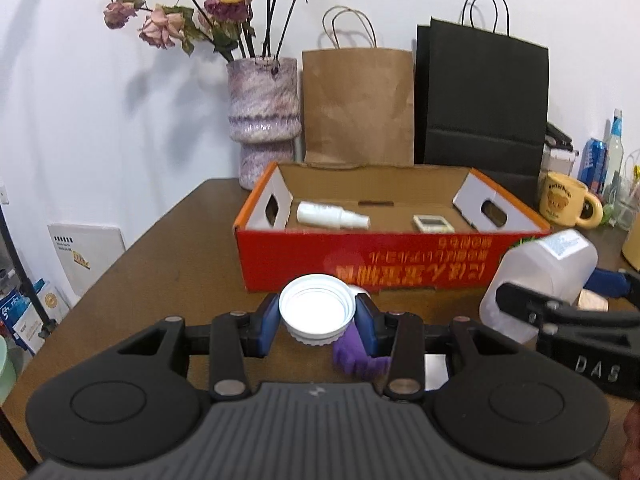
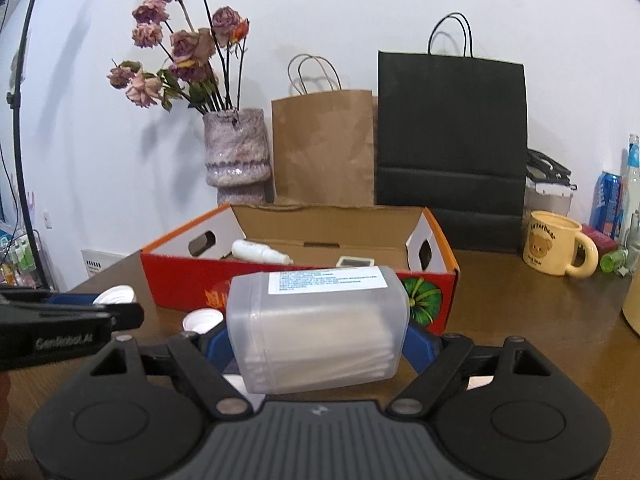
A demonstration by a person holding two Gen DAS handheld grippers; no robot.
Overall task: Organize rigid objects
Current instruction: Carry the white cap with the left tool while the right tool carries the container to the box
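Note:
My left gripper is shut on a white round lid, held open side up just above the wooden table. My right gripper is shut on a translucent plastic container with a white label, lying on its side between the blue pads. That container also shows at the right of the left wrist view. Straight ahead sits a red cardboard box holding a white spray bottle and a small digital timer. A purple object lies under my left fingers.
Behind the box stand a vase of dried roses, a brown paper bag and a black paper bag. A yellow bear mug, a blue can and bottles crowd the right. A second white cap rests on the table.

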